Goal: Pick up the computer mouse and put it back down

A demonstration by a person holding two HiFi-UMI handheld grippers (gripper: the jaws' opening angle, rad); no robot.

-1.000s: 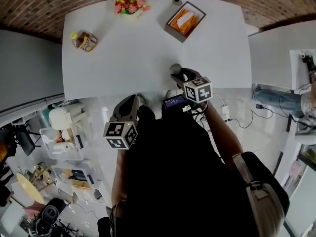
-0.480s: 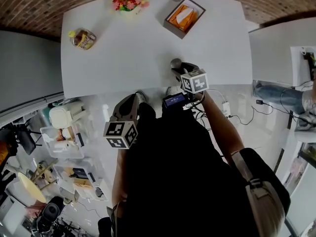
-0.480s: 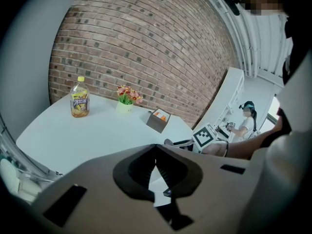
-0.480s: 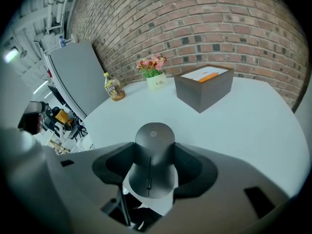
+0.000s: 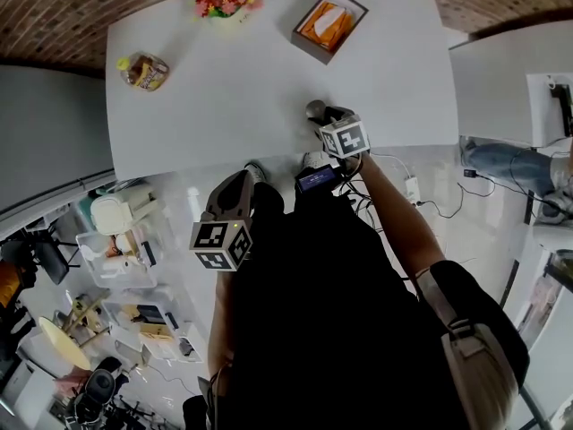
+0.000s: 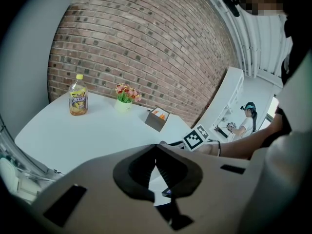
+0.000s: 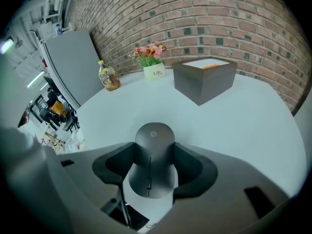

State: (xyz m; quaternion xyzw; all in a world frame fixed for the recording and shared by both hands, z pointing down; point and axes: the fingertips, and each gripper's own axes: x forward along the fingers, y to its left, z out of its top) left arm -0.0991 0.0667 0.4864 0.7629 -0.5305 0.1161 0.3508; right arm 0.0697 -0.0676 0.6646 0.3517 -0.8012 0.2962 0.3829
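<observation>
**Right fingers grasp the mouse at the bench's near edge**

The white bench fills the upper half of the head view, with a brick wall behind it. The person, in a dark top, stands at its near edge.

The left gripper is held off the bench, in front of the person's body and over the floor. Its fingers are clenched tip to tip with nothing between them.

The right gripper reaches over the near edge of the bench, right of the middle, and points steeply down.

At the far side an open grey box with orange contents stands on the right. A bottle with a yellow cap stands upright on the left. A small white pot of pink and red flowers sits between them.

The grey computer mouse lies lengthwise between the right gripper's fingers, which grasp it by both sides. Its rounded end points away toward the box. Whether it rests on the bench or hangs just above it cannot be told.
</observation>
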